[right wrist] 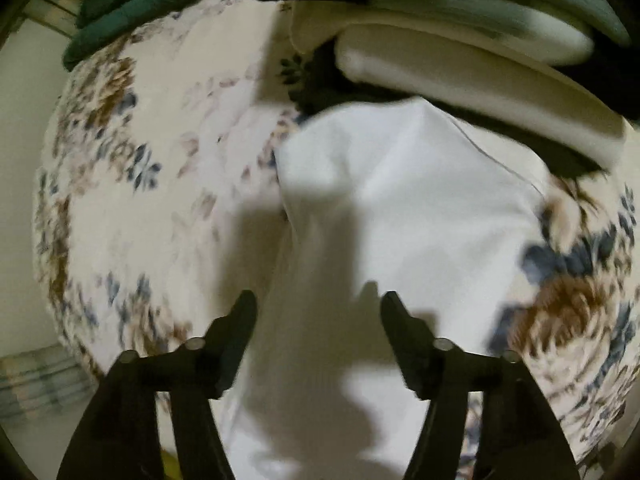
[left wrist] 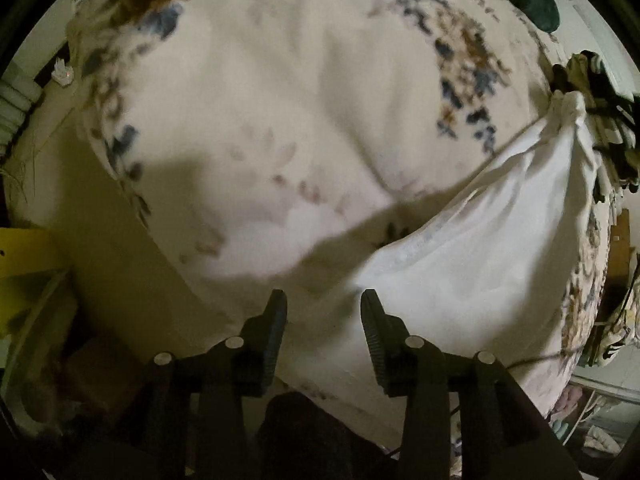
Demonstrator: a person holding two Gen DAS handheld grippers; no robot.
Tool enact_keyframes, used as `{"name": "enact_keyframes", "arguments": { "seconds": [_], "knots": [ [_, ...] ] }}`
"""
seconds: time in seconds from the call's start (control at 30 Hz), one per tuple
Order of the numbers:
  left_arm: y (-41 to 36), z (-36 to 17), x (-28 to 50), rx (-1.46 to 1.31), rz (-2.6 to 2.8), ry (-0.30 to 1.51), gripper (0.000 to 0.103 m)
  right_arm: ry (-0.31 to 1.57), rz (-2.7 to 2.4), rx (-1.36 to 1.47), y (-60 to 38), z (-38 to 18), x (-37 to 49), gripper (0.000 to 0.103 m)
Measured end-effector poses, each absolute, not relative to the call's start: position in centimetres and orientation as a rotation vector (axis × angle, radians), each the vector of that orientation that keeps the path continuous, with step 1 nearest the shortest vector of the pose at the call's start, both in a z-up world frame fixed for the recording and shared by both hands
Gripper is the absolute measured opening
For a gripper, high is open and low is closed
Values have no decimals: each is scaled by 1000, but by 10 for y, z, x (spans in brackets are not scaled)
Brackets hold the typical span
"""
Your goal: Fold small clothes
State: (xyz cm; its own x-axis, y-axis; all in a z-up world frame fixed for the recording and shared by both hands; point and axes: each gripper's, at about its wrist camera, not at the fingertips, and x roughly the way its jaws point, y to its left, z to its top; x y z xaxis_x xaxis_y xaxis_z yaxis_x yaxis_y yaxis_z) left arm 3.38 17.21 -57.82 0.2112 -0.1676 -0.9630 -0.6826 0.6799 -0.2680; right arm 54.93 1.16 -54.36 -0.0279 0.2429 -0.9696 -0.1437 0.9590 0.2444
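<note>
A white garment (left wrist: 492, 248) lies on a floral bedspread (left wrist: 280, 92). In the left wrist view it stretches from the lower middle up to the right. My left gripper (left wrist: 324, 300) is open and empty, with its tips just at the garment's lower left edge. In the right wrist view the white garment (right wrist: 400, 208) fills the middle. My right gripper (right wrist: 318, 300) is wide open and empty above it, and casts a shadow on the cloth.
A stack of folded pale clothes (right wrist: 460, 48) lies on the bed beyond the garment. A dark green cloth (right wrist: 132, 4) lies at the bed's far corner. The bed's near edge drops to a cluttered floor with a yellow object (left wrist: 28, 256).
</note>
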Motion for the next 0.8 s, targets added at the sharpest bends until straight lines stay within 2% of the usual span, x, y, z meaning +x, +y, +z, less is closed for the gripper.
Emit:
{"name": "enact_keyframes", "arguments": {
  "seconds": [0.13, 0.23, 0.33, 0.37, 0.43, 0.63, 0.8],
  "knots": [
    [172, -548, 49, -768, 393, 1316, 39, 1580, 369, 144, -35, -526, 504, 82],
    [164, -521, 74, -744, 356, 1274, 50, 1610, 385, 203, -73, -525, 465, 82],
    [153, -502, 114, -723, 303, 1252, 51, 1640, 390, 271, -113, -536, 429, 82],
    [147, -495, 132, -723, 274, 1242, 52, 1644, 387, 292, -123, -540, 420, 82],
    [140, -486, 169, -717, 227, 1219, 59, 1647, 389, 355, -142, -546, 409, 82],
    [102, -478, 318, -655, 25, 1153, 59, 1546, 382, 554, -178, -555, 428, 82],
    [72, -502, 451, -513, -105, 1122, 59, 1462, 305, 639, -186, -570, 476, 82]
  ]
}}
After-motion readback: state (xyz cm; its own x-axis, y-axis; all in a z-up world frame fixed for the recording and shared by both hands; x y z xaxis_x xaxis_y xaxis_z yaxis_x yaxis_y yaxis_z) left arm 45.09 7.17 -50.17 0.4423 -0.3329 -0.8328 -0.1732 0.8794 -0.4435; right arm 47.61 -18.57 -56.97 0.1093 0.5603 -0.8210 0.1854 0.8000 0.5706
